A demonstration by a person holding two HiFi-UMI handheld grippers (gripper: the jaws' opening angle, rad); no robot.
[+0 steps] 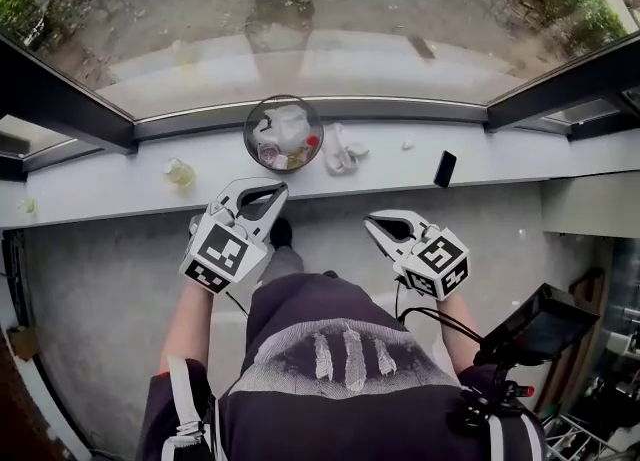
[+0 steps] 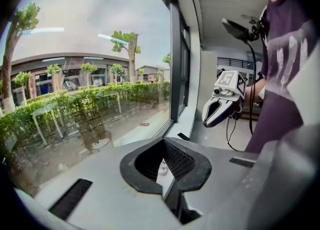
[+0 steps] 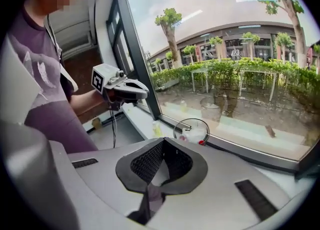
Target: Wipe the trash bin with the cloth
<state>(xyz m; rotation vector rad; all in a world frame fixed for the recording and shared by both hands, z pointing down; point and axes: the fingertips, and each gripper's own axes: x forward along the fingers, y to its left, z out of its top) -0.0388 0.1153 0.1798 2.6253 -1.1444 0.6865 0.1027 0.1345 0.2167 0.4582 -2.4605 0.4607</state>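
Note:
The clear round trash bin (image 1: 283, 133) stands on the white window ledge (image 1: 120, 189) with scraps of rubbish inside; it also shows in the right gripper view (image 3: 192, 131). A crumpled white cloth (image 1: 340, 149) lies just right of the bin. My left gripper (image 1: 281, 189) hovers in front of the ledge, below the bin, shut and empty. My right gripper (image 1: 372, 221) is lower and to the right, over the floor, also shut with nothing in it. Each gripper shows in the other's view: the right gripper (image 2: 207, 121) and the left gripper (image 3: 145, 95).
A black phone (image 1: 445, 169) lies on the ledge right of the cloth. A small yellowish item (image 1: 180, 172) sits left of the bin. Window glass rises right behind the ledge. Grey floor lies below it, and a black device (image 1: 535, 327) hangs at my right side.

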